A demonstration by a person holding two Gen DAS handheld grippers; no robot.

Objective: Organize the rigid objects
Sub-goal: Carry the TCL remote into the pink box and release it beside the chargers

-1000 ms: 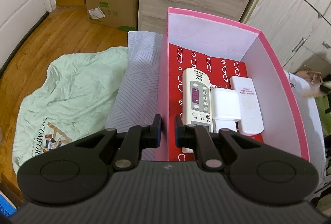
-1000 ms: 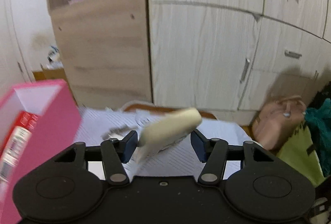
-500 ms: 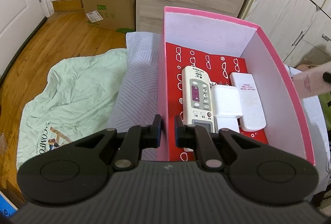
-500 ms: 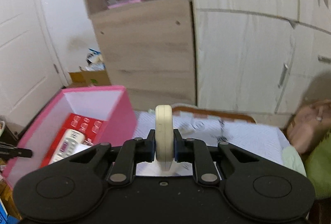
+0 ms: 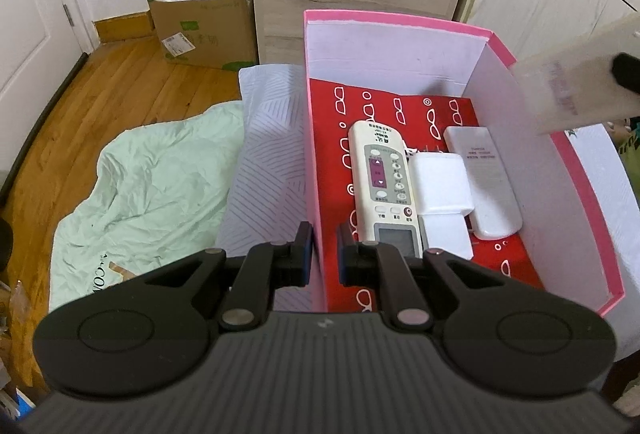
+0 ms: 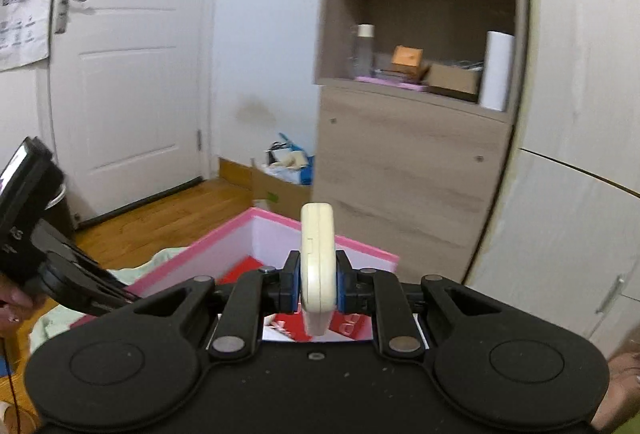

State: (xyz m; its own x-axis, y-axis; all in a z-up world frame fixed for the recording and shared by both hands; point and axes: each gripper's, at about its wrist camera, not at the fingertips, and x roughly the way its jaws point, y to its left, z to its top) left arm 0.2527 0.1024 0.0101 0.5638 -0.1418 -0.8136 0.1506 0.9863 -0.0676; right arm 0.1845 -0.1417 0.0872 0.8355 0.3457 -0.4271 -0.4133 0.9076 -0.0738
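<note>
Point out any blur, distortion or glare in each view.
Left wrist view: sharp on the pink box, but the cream remote at the right edge is smeared; fisheye bends the floorboards. Right wrist view: slightly soft; door and cabinet edges bow; no harsh glare.

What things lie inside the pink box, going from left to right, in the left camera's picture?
Remote with buttons → white block → plain white remote.
</note>
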